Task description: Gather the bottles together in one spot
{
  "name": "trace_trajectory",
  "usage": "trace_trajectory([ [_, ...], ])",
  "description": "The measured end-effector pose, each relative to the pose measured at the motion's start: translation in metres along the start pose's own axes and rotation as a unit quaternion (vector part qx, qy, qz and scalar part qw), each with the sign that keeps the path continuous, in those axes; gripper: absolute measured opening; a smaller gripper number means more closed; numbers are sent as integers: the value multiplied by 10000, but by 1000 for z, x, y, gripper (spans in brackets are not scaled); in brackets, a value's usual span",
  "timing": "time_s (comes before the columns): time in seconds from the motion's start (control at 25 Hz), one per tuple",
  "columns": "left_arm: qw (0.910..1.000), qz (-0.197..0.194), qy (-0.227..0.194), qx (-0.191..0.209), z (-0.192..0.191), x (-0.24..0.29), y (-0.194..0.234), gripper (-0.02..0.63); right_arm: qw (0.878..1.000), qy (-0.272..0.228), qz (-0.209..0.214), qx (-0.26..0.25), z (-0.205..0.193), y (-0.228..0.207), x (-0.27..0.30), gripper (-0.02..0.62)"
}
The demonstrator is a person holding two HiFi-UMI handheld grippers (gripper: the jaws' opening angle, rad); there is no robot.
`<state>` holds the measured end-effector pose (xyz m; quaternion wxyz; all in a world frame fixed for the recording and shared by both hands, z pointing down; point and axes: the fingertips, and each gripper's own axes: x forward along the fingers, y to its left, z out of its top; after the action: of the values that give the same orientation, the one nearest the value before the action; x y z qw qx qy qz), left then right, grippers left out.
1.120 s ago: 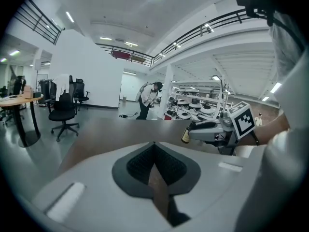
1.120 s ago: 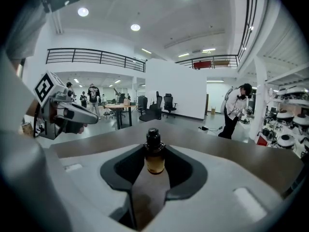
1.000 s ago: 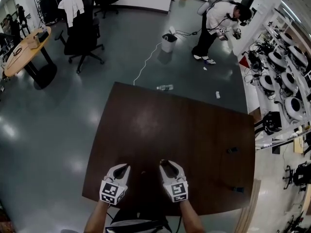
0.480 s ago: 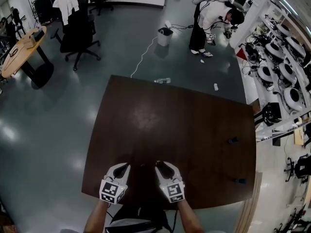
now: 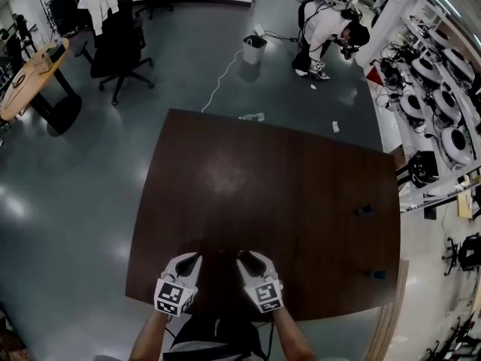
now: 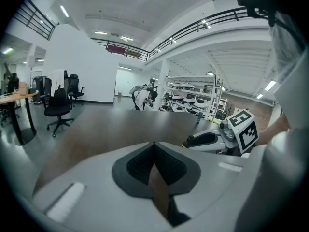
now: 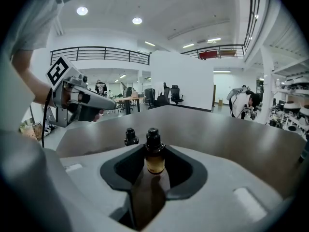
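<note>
A small brown bottle (image 7: 154, 164) with a black cap stands upright between the jaws of my right gripper (image 7: 153, 151), which is shut on its body. Just beyond it a second small dark bottle (image 7: 131, 137) stands on the brown table (image 5: 263, 179). In the head view my right gripper (image 5: 246, 259) sits near the table's front edge, close beside my left gripper (image 5: 194, 260). My left gripper (image 6: 154, 146) is shut with nothing in it. Two more small dark bottles (image 5: 364, 210) (image 5: 376, 274) stand apart at the table's right side.
A clear plastic bottle (image 5: 252, 116) lies on the floor past the table's far edge. A person (image 5: 327, 25) bends over near shelves at the back right. Office chairs (image 5: 116, 47) and a round table (image 5: 34, 74) stand at the back left.
My right gripper has moved left with the brown bottle, closer to my left gripper. The left gripper has stayed in place.
</note>
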<state>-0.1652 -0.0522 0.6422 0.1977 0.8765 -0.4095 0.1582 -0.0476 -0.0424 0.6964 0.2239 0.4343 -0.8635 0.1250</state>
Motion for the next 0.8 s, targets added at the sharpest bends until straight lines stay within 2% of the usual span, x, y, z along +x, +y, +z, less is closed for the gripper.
trace_trajectory([
  [0.48, 10000, 3, 63, -9, -6, 2, 1, 0, 9999, 149, 37, 35, -16, 3, 6, 130],
  [0.8, 9999, 99, 101, -2, -14, -5, 6, 0, 9999, 77, 7, 147, -20, 6, 6, 130],
])
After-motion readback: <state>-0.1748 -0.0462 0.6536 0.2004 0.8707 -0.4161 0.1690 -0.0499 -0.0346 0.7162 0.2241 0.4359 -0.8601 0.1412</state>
